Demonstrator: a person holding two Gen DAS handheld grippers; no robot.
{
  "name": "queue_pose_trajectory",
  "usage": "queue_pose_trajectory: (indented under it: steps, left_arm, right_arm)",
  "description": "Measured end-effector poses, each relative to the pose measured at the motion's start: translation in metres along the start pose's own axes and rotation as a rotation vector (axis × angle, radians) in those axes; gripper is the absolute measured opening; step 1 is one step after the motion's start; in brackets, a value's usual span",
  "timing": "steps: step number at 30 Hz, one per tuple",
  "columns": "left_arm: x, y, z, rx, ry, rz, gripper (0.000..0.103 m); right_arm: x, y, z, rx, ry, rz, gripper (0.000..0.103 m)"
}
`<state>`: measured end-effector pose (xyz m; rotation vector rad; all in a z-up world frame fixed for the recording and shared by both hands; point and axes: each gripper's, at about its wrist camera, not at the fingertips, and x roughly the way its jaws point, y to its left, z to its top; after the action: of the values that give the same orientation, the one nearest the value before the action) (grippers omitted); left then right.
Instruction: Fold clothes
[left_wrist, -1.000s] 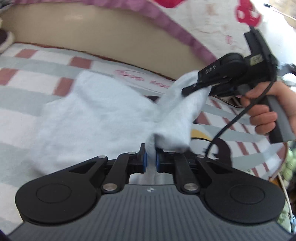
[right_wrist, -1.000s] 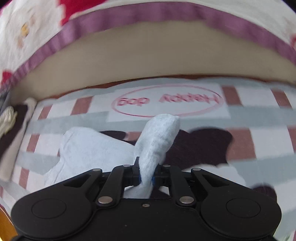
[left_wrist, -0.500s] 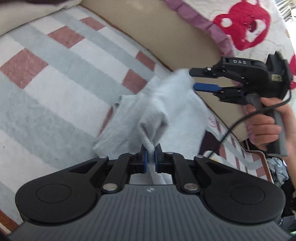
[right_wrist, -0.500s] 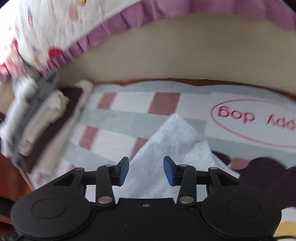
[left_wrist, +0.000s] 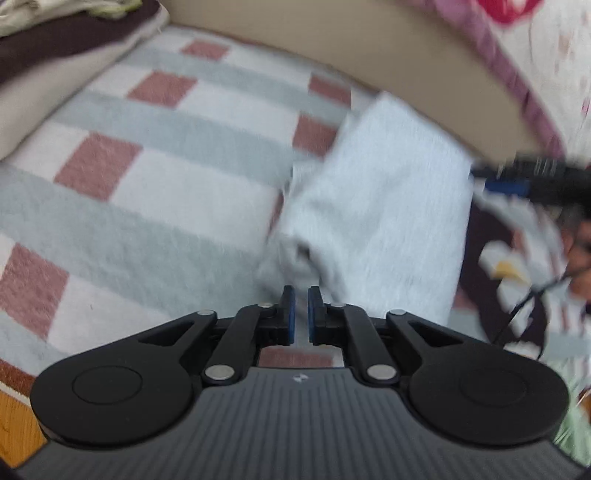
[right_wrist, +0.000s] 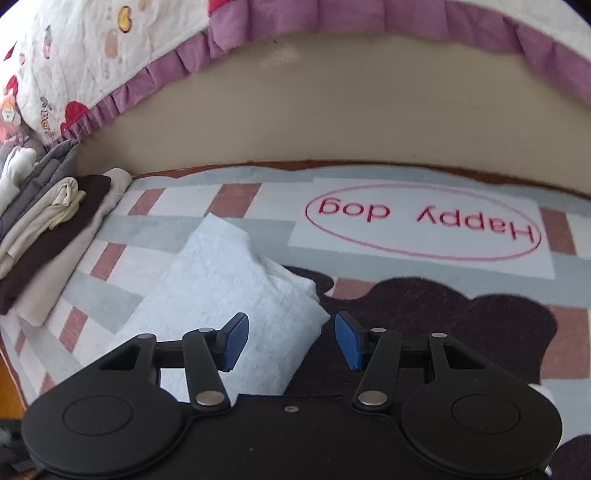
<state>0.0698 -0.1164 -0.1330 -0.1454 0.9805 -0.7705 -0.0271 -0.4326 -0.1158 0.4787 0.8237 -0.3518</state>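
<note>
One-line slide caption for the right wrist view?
Right gripper open above a folded pale blue garment on the checked "Happy dog" rug, folded stack at left.

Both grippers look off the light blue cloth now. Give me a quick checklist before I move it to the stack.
1. Right gripper released: ok, jaws wide apart, nothing between them.
2. Left gripper released: ok, a narrow empty gap shows between the pads, cloth lies beyond the tips.
3. Light blue cloth folded: ok, lying in layers on the rug.
4. Fold tidy: cannot tell; the left view is blurred, and one layer edge juts out on the right.
5. Stack of folded clothes ready: ok, it sits left of the cloth, apart from it.
</note>
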Motion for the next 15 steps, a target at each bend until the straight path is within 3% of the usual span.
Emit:
queue_pose_trajectory:
  steps: [2, 6, 9, 11, 13, 15]
  left_arm:
    - [-0.009, 0.001, 0.003, 0.022, -0.051, 0.009, 0.010]
    - [0.018, -0.013, 0.001, 0.073, -0.068, 0.010, 0.010]
    - [0.049, -0.004, -0.002, 0.033, 0.030, 0.015, 0.009]
    - [0.054, 0.003, -0.002, 0.036, 0.054, 0.032, 0.003]
    - [0.053, 0.002, -0.003, 0.051, 0.060, 0.055, 0.003]
    - [0.051, -0.009, -0.008, 0.116, 0.057, 0.103, 0.003]
  right_arm:
    - [0.003, 0.009, 0.003, -0.050, -0.012, 0.002, 0.058]
    - [0.006, 0.025, -0.001, -0.153, -0.024, 0.027, 0.057]
    - [0.004, 0.032, -0.008, -0.194, -0.051, 0.037, 0.057]
    - [0.008, 0.030, -0.012, -0.158, -0.046, 0.053, 0.057]
    - [0.017, 0.027, -0.013, -0.146, -0.039, 0.010, 0.057]
    - [0.029, 0.025, -0.010, -0.155, -0.034, -0.086, 0.058]
